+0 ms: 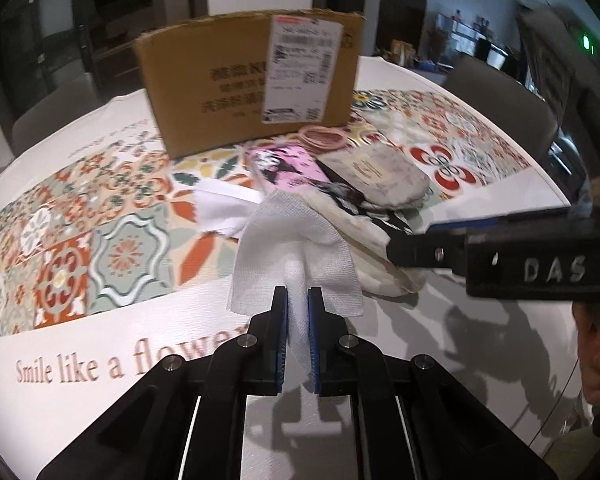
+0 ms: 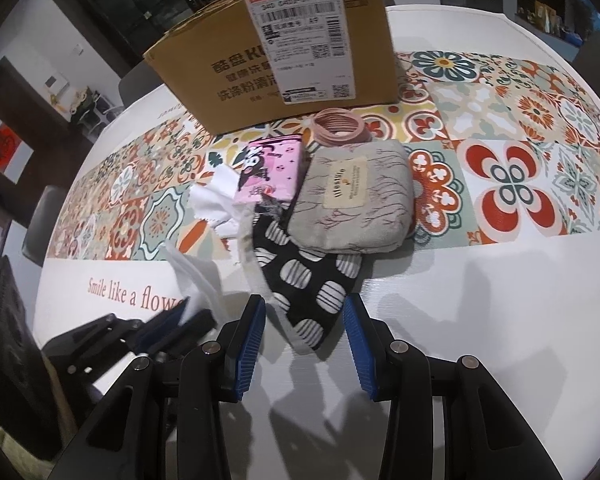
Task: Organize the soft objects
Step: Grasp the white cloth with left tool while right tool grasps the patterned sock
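My left gripper (image 1: 298, 300) is shut on a white gauze cloth (image 1: 296, 240) and holds it above the table; it shows at the lower left of the right wrist view (image 2: 180, 316). My right gripper (image 2: 305, 320) is open, its blue pads either side of a black pouch with white striped ovals (image 2: 308, 280). Behind it lie a grey fabric pouch (image 2: 360, 200), a pink tissue pack (image 2: 268, 172), pink hair ties (image 2: 340, 126) and a second white cloth (image 2: 216, 200).
A cardboard box (image 1: 252, 80) with a shipping label stands at the back of the round white table (image 2: 480, 300), on a patterned tile mat (image 2: 520, 140). Chairs and dark cabinets ring the table.
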### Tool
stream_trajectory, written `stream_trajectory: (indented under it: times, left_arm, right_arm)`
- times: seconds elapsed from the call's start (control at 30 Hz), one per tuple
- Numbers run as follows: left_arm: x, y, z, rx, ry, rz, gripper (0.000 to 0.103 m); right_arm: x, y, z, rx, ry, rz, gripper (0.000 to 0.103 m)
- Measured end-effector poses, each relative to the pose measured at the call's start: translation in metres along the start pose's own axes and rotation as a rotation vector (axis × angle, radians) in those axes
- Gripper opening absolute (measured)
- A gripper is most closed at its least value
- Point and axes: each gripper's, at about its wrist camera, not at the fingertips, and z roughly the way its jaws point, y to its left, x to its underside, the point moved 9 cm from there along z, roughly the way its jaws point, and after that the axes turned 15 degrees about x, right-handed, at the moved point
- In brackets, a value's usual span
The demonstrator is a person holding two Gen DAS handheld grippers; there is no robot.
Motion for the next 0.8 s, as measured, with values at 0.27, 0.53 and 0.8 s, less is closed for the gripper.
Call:
stream_trajectory:
  times: [0.27,0.53,0.8]
  left_arm:
    - [0.001,0.011,-0.008,-0.004,-0.018,-0.053,0.011]
    - [0.000,0.009,-0.012,0.003,-0.028,-0.061,0.011]
    - [-0.004,0.004,-0.018,0.010,-0.042,-0.055,0.011]
  right_arm:
    - [0.003,0.009,0.011,0.035,0.020,-0.038,0.050]
    - [0.006,0.006,0.023,0.075,0.043,-0.044,0.046]
    - [0.006,0.002,0.016,0.080,0.023,-0.038,0.024]
